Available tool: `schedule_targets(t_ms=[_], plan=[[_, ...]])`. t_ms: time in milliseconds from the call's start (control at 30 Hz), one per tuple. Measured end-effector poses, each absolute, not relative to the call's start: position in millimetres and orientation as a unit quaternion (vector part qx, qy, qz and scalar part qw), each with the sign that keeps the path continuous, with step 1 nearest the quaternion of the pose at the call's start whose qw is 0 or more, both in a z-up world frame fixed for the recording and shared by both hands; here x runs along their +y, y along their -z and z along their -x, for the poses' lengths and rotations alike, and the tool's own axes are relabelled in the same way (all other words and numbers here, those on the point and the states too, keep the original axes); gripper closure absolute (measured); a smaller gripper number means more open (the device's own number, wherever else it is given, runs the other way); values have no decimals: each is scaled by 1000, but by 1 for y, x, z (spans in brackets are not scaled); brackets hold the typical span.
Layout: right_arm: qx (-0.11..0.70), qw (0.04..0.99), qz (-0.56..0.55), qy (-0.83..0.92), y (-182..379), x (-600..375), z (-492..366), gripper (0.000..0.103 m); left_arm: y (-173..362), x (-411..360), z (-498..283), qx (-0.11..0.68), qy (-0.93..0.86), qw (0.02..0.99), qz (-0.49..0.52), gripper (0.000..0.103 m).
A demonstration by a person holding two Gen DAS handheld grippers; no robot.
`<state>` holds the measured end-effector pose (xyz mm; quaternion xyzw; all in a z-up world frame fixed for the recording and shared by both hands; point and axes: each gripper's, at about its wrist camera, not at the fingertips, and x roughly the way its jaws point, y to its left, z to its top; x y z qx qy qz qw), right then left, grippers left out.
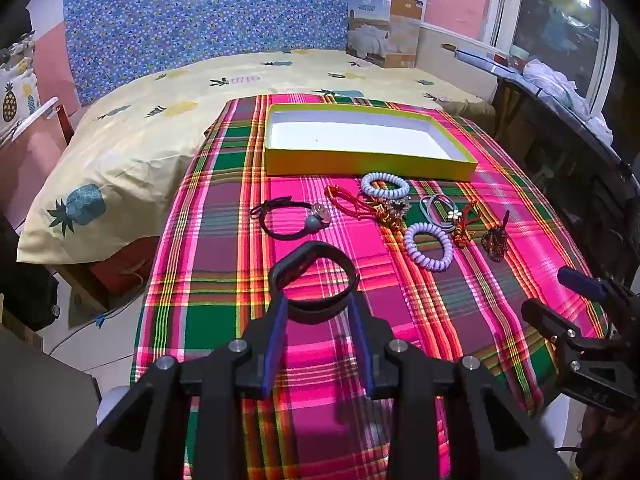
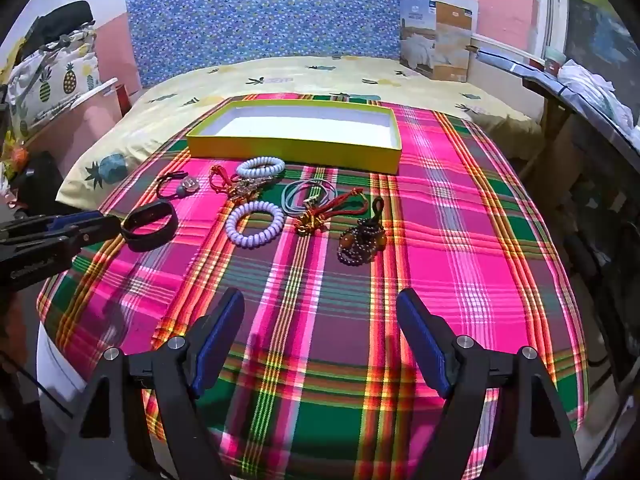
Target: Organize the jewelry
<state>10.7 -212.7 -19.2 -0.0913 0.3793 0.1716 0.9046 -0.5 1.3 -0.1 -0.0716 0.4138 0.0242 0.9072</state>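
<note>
My left gripper is shut on a black wristband, one finger on each side of its near loop; it also shows in the right wrist view. A shallow yellow box with a white empty inside lies beyond. Between them lie a black hair tie with beads, two lilac spiral hair ties, a red cord charm, grey hair ties and a brown bead bracelet. My right gripper is open and empty above the cloth, near the front.
Everything lies on a pink, green and purple plaid cloth over a low table. A bed with a pineapple-print sheet is behind and left. A dark shelf runs along the right.
</note>
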Motion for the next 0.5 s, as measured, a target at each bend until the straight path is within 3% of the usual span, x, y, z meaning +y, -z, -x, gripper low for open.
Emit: schedule_targets(t_ms=[500], plan=[[377,905,89,-174,14,-209,-8,25,4,-4,2,429,-23,901,61,70]])
